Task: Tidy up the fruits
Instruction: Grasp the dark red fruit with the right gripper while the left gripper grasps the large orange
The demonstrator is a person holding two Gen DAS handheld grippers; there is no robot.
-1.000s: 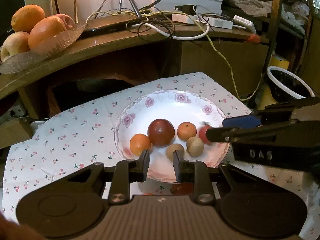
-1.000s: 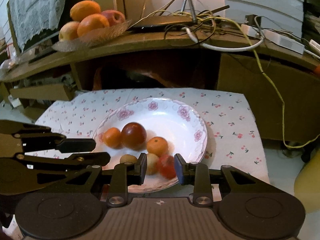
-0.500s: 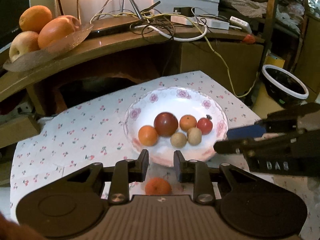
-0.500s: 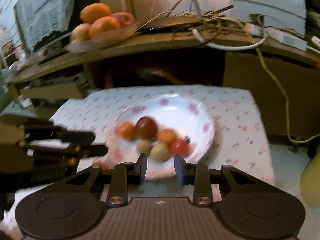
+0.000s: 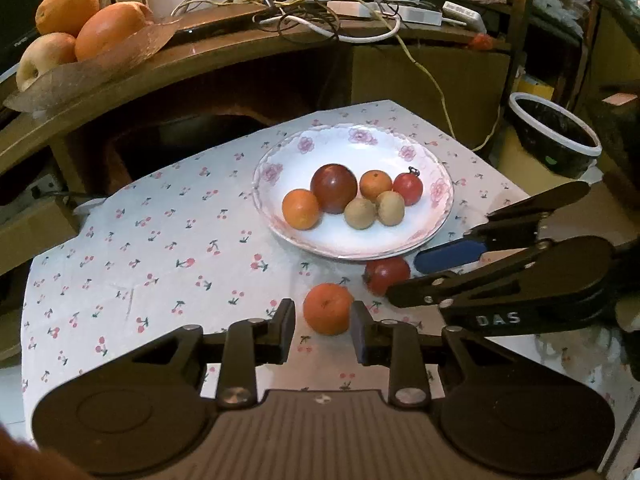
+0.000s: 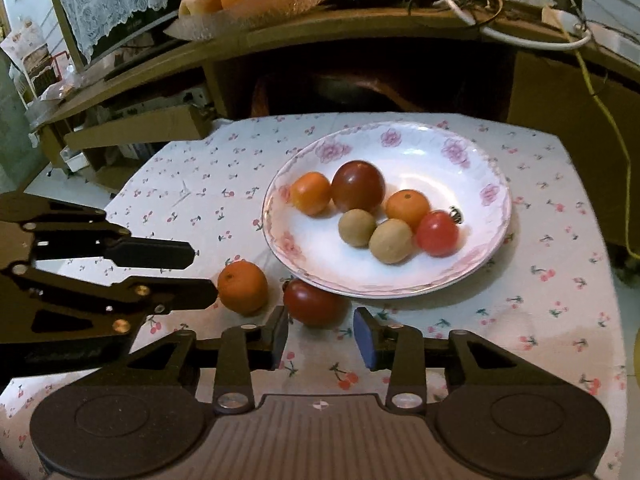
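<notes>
Orange and waxy-skinned, the loose mandarin (image 5: 328,308) sat on the cherry-print cloth (image 5: 160,248) right at the tips of the left hand-held gripper (image 5: 322,330), whose jaws stood wide with the fruit just ahead of the gap and neither pad touching it. Directly ahead of the right hand-held gripper (image 6: 320,334), also wide and empty, lay a dark red tomato (image 6: 314,304), tucked against the near rim of the flowered plate (image 6: 472,148). Further ahead of both tools, the plate already carried six pieces: a large dark red fruit (image 6: 358,186), two small oranges, two brownish-green round fruits and a red cherry tomato (image 6: 437,233).

We judged the mandarin to be light and fairly firm, its peel giving a little under pressure and rough enough not to slip. We would have taken it across its widest middle, pads level with its equator, closing only until it stopped yielding. The tomato seemed the trickier one: smooth, glossy, thin-skinned and soft inside, so liable both to squirt out of the pads and to bruise or split. We would have gripped it at the belly, gently. Since it lay partly under the plate's overhanging rim, we thought the far pad might knock the plate. Both are round, and would roll if nudged off-centre on the desk.
</notes>
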